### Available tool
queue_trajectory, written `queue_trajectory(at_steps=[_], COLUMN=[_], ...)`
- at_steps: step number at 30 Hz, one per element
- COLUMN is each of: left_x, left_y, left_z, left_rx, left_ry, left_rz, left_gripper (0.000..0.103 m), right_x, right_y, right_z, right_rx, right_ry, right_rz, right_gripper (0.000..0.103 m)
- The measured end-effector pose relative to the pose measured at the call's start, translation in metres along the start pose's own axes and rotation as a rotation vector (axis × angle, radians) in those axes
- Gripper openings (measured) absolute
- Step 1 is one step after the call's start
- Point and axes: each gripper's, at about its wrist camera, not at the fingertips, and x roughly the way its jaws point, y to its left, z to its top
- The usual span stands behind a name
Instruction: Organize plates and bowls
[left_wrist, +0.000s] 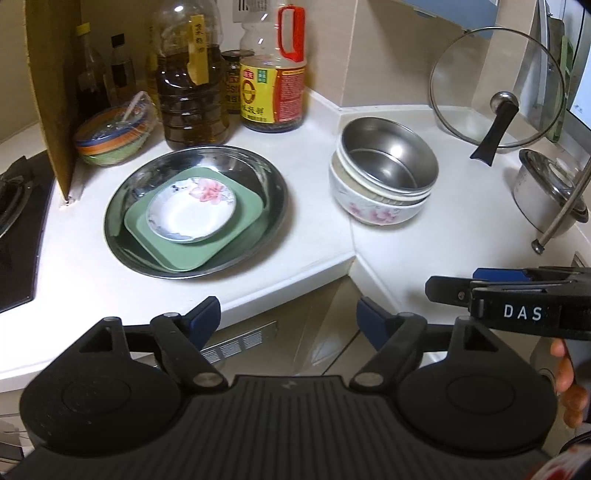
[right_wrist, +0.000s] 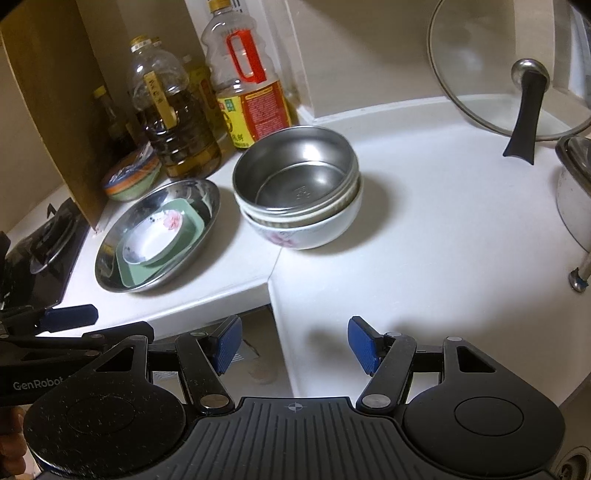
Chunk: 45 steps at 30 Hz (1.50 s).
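A wide steel plate (left_wrist: 258, 236) (right_wrist: 110, 273) lies on the white counter and holds a green square plate (left_wrist: 243, 206) (right_wrist: 140, 275). On the green one rests a small white floral dish (left_wrist: 188, 214) (right_wrist: 151, 240). To the right stands a stack of bowls: a steel bowl (left_wrist: 391, 158) (right_wrist: 295, 170) nested on top, a white floral bowl (left_wrist: 373, 210) (right_wrist: 314, 229) at the bottom. My left gripper (left_wrist: 288, 321) hangs open off the counter's front edge, nothing between its blue pads. My right gripper (right_wrist: 293, 343) is open and empty too, near the counter corner.
Oil and sauce bottles (left_wrist: 273, 85) (right_wrist: 251, 92) and a small lidded bowl (left_wrist: 114, 136) stand at the back. A cardboard panel (left_wrist: 51, 92) screens the gas stove (left_wrist: 14, 229) on the left. A glass lid (left_wrist: 495, 92) (right_wrist: 517, 74) leans at right beside a steel pot (left_wrist: 546, 192).
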Motion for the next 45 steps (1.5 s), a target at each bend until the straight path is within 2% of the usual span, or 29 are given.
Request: queue_trajectory(at_steps=[15, 20, 33, 36, 40, 45], left_x=[0.000, 0.000, -0.004, -0.002, 0.008, 0.023], left_y=[0.026, 0.031, 0.044, 0.050, 0.047, 0.042], left_z=[0.001, 0.003, 0.031, 0.043, 0.058, 0.076], left_rx=[-0.003, 0.018, 0.114, 0.108, 0.153, 0.158], left_ry=[0.028, 0.014, -0.101, -0.096, -0.112, -0.080], left_rz=[-0.013, -0.021, -0.079, -0.143, -0.127, -0.179], left_gripper=[0.080, 0.080, 0.090, 0.090, 0.090, 0.089], right_x=[0.012, 0.016, 0.014, 0.013, 0.011, 0.007], right_y=[0.026, 0.029, 0.023, 0.021, 0.017, 0.004], right_z=[-0.003, -0.003, 0.010, 0.015, 0.020, 0.033], right_rx=[-0.021, -0.007, 0.106, 0.137, 0.157, 0.190], right_ry=[0.044, 0.046, -0.024, -0.043, -0.073, -0.092], right_rz=[-0.004, -0.016, -0.130, -0.157, -0.195, -0.218], right_gripper=[0.064, 0.064, 0.064, 0.064, 0.064, 0.064])
